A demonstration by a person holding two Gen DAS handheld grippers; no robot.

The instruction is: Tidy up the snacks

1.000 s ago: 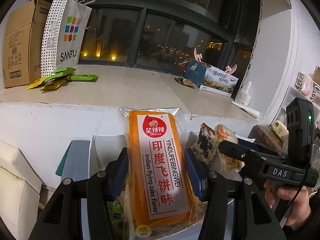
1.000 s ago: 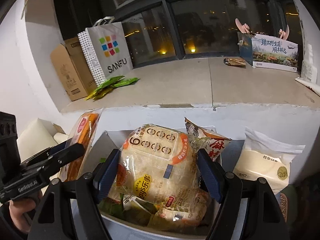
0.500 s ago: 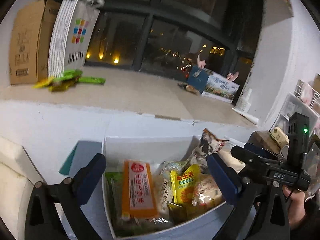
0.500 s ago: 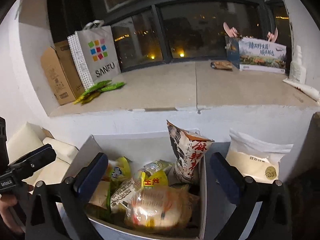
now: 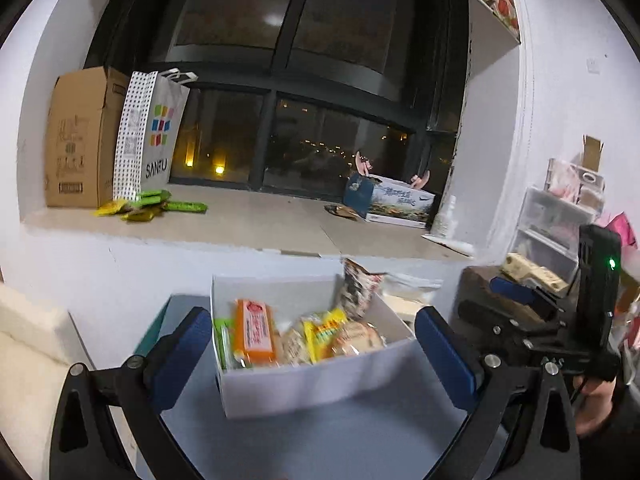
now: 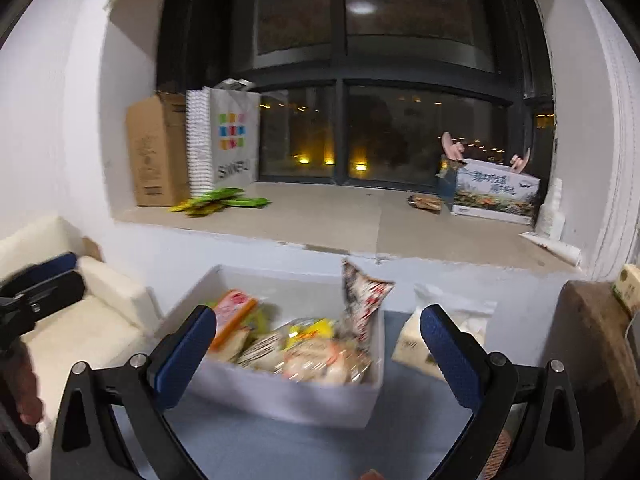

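A white box [image 5: 316,380] full of snacks stands on the blue-grey surface; it also shows in the right wrist view [image 6: 280,396]. In it lie an orange flying-cake pack [image 5: 254,332], a yellow pack [image 5: 322,334], a round rice-cracker bag [image 6: 320,364] and an upright dark patterned bag [image 6: 362,300]. My left gripper [image 5: 312,356] is open and empty, held back from the box. My right gripper [image 6: 316,352] is open and empty, also in front of the box. The right gripper shows at the right of the left wrist view [image 5: 532,312].
A white bag [image 6: 436,336] lies right of the box. The window ledge [image 5: 260,220] holds a cardboard box [image 5: 76,140], a SANFU bag [image 5: 154,136], green packets [image 5: 152,206] and a printed box [image 5: 392,200]. A cream cushion [image 6: 80,312] lies left; shelves [image 5: 560,220] stand right.
Both grippers opened and let go of their packs, the orange flying-cake pack and the rice-cracker bag, into the white box. Both have since pulled back and up from the box.
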